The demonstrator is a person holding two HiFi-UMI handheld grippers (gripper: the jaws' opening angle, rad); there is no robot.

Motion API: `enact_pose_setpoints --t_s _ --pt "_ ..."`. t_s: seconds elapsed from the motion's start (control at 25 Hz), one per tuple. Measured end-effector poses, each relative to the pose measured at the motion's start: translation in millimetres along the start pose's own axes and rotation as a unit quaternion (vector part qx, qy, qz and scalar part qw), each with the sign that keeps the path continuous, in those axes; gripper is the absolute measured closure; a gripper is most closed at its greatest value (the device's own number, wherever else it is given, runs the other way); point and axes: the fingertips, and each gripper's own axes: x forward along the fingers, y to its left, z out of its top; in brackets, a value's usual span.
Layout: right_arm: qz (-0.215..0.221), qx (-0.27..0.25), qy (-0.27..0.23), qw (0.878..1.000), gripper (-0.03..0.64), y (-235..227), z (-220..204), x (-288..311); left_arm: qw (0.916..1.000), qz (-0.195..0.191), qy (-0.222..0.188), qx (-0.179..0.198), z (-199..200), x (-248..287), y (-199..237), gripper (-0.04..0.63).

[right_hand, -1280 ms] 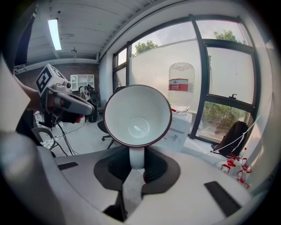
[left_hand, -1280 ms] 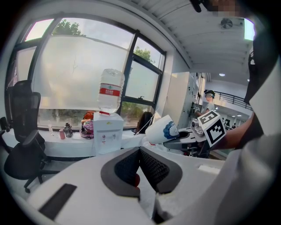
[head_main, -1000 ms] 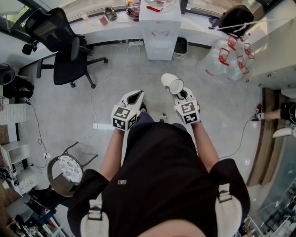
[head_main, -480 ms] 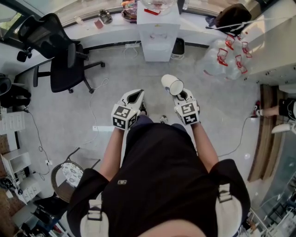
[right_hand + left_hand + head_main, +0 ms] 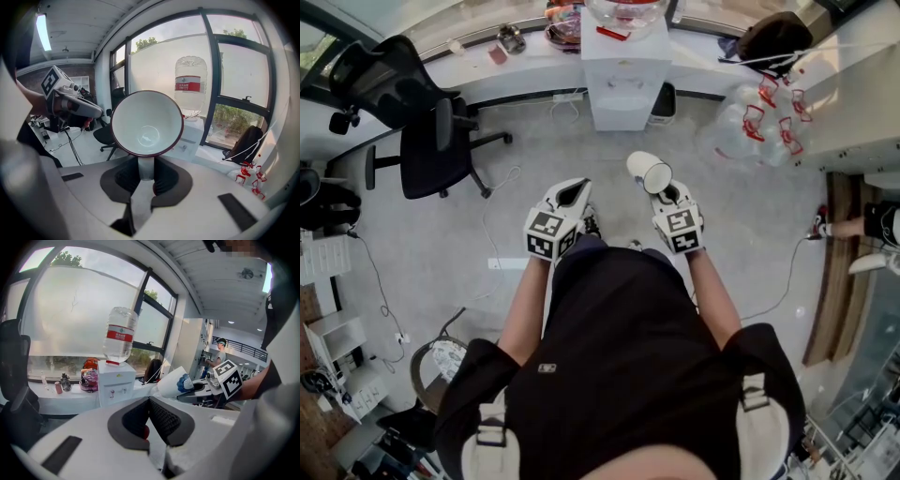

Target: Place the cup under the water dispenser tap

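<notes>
Step in hand: the carry to the dispenser was judged to be under way; the cup was held in the air above the floor (image 5: 534, 150), well apart from the tap (image 5: 112, 392).
Water dispenser (image 5: 623, 80): a white cabinet was seen at the upper middle of the head view, standing at the tabletop (image 5: 534, 56) under the window.
Bottle (image 5: 191, 84): it was mounted upside down on the dispenser; its water level could not be told.
Cup (image 5: 146, 123): white with a dark red rim, it was tipped on its side, with nothing seen in it.
Right gripper (image 5: 145, 176): it was clamped on the cup's handle.
Left gripper (image 5: 149, 420): its jaws were pressed together, with nothing held.
Next move: the cup was judged to need bringing to the dispenser front, turning upright and setting below one spout.
</notes>
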Motion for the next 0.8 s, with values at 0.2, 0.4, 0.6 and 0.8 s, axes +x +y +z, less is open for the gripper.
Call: enact_pose_setpoints --t_s 0.2,0.4,0.6,0.8 --pt "-0.007 -0.001 0.003 1.0 0.58 -7 12 17 1.0 -0.006 -0.001 0.002 12 11 20 0.601" --pt "-0.012 0.0 0.007 1.0 0.58 -13 20 33 0.9999 -0.013 -0.002 0.004 21 22 38 0.601" --pt "-0.016 0.003 0.011 1.0 0.58 -19 27 47 0.9998 -0.019 0.001 0.003 27 33 54 0.601" --pt "-0.024 0.007 0.016 1.0 0.58 -25 32 62 0.9996 -0.028 0.001 0.004 35 43 70 0.601"
